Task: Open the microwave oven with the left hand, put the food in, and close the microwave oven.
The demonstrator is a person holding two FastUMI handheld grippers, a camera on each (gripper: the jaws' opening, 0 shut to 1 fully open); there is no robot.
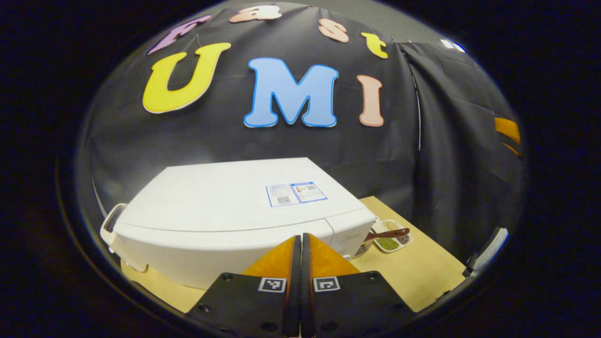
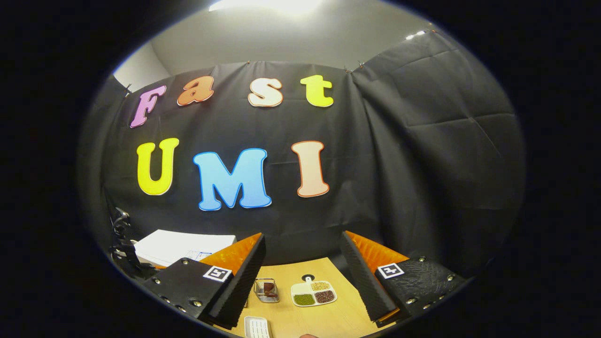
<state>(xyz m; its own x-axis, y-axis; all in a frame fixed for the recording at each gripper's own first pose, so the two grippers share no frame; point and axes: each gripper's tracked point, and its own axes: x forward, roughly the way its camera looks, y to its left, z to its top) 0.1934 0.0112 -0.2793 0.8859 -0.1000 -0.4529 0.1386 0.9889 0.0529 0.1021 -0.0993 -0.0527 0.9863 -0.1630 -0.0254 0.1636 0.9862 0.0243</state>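
Observation:
A white microwave [image 1: 225,216] stands on the wooden table, seen from above in the left gripper view, with its door shut. My left gripper [image 1: 300,239] hovers just above its near top edge; the orange fingers are pressed together with nothing between them. To the right of the microwave sits a white divided plate of food [image 1: 392,237] with a brown spoon across it. In the right gripper view that plate of food [image 2: 313,293] lies on the table between and below my right gripper's fingers. The right gripper [image 2: 303,235] is wide open and holds nothing. The microwave [image 2: 183,246] is at the left.
A small wire-framed container [image 2: 266,289] stands left of the plate. A white ribbed tray [image 2: 257,326] lies near the table's front edge. The wooden table [image 1: 422,277] runs right of the microwave to the black cloth wall. Dark gear [image 2: 123,244] stands at the far left.

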